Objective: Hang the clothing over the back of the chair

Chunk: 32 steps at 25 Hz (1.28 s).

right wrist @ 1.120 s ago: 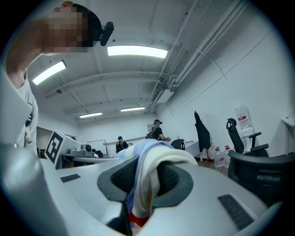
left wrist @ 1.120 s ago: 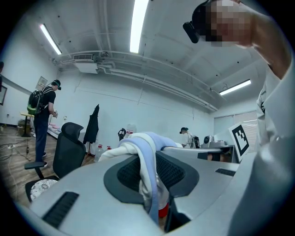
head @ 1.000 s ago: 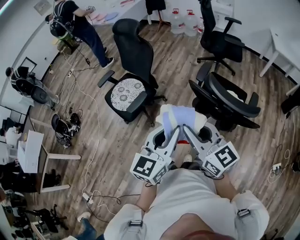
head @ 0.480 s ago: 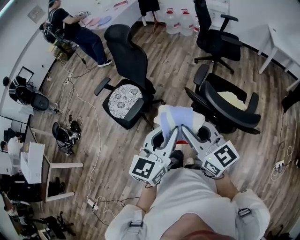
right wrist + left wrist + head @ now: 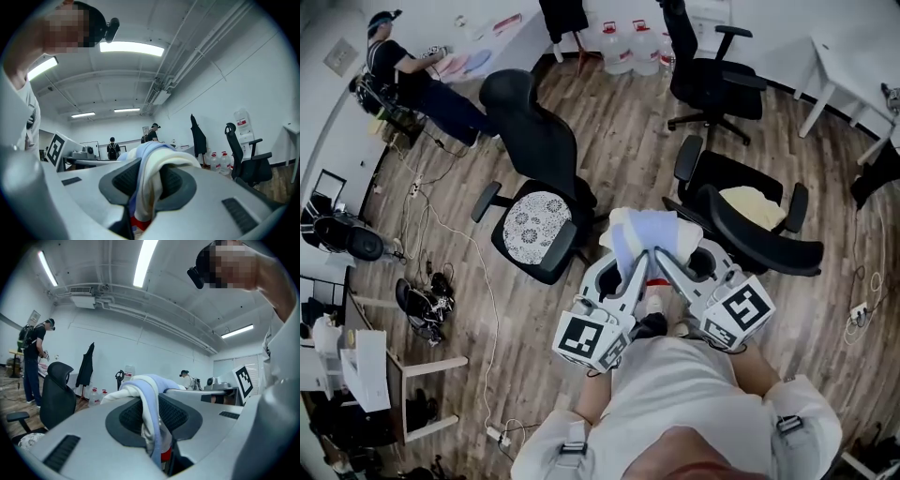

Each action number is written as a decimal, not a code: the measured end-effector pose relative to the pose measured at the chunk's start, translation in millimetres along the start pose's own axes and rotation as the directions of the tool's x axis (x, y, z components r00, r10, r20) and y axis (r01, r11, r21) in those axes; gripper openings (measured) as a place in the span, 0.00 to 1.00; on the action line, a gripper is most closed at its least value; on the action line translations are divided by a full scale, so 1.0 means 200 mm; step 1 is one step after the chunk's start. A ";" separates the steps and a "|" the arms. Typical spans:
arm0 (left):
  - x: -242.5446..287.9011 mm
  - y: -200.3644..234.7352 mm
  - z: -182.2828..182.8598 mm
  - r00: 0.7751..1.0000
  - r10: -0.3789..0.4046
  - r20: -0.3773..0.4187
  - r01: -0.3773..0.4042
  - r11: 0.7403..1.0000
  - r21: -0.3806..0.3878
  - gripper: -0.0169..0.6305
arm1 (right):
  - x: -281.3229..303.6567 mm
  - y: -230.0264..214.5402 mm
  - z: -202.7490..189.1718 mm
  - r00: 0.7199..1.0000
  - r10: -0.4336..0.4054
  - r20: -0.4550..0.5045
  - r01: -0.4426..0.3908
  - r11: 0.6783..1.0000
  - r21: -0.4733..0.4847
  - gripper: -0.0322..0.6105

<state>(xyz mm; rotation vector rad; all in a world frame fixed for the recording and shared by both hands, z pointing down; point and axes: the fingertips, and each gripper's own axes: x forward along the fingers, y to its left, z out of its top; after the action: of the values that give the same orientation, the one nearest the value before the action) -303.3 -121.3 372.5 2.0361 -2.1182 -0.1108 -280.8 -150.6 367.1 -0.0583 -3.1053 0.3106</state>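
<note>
Head view: L gripper (image 5: 636, 269) & R gripper (image 5: 664, 262) both pinch the pale clothing (image 5: 649, 228), near black chair (image 5: 542, 150) w/ dotted seat.

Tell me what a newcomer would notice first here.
The pale blue and cream clothing, bunched at the head view's centre, stands out first, pinched by the left hand-held gripper and the right hand-held gripper. Left of it stands a black office chair with a patterned seat cushion; a person stands far top left.
</note>
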 end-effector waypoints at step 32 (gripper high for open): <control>0.68 -0.01 0.24 0.954 -0.301 -0.003 0.301 0.953 0.045 0.17 | -0.02 -0.61 0.29 0.934 -0.349 0.079 0.340 0.934 0.107 0.20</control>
<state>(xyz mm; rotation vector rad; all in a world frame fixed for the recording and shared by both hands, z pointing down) -315.0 -260.6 336.9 2.3740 -1.8105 -0.1125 -283.4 -281.8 334.6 0.5127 -3.1067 0.4528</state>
